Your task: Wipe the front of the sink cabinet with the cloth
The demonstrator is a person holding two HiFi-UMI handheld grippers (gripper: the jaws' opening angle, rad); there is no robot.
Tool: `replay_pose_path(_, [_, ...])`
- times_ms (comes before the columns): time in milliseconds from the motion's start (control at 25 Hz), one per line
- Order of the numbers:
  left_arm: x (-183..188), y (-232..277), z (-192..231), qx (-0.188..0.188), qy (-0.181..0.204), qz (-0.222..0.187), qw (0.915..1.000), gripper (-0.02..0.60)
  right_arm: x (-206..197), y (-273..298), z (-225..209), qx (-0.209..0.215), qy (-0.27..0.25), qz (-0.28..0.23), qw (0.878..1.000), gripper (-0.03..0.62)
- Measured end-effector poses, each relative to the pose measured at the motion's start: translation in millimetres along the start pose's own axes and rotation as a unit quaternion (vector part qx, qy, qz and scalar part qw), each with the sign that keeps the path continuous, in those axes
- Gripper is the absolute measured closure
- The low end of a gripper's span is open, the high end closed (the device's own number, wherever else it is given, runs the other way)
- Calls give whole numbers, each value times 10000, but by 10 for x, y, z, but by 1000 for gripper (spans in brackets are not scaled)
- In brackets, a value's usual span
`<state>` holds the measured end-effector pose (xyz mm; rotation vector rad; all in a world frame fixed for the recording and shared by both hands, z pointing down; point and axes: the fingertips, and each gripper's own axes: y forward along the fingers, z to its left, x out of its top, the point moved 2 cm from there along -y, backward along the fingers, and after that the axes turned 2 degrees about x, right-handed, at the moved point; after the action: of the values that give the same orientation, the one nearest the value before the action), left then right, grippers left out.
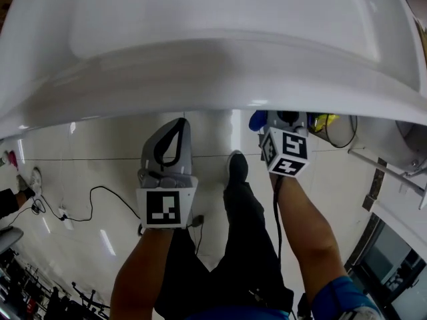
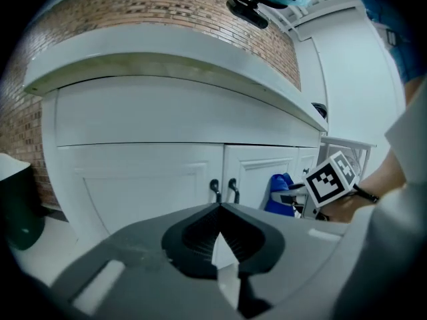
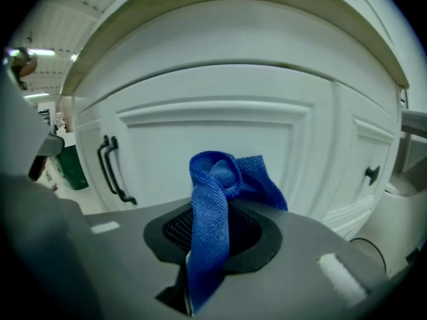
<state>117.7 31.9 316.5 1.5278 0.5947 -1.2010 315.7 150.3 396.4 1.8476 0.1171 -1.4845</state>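
The white sink cabinet front has panelled doors with two black handles at the centre seam. A blue cloth is clamped in my right gripper, bunched just in front of a door panel; I cannot tell if it touches. In the left gripper view the cloth shows beside the right gripper's marker cube. My left gripper is shut with nothing in it and points at the cabinet. In the head view both grippers, left and right, sit under the sink rim.
A dark green bin stands at the cabinet's left by a brick wall. A small black knob is on the door further right. Black cables lie on the tiled floor. The person's legs and shoe are between the grippers.
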Motion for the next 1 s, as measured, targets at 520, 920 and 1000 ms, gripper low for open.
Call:
replay_pose_path(520, [-248, -639, 844, 505, -545, 141, 9971, 578, 84, -84, 1490, 974, -554, 63, 9937, 510])
replay_pose_path(920, [-247, -843, 1497, 411, -495, -15, 9979, 578, 117, 63, 2190, 929, -928, 44, 9913, 510])
replay_pose_path(1000, [-248, -883, 1673, 443, -564, -82, 9974, 578, 128, 129, 2291, 825, -905, 55, 9925, 510])
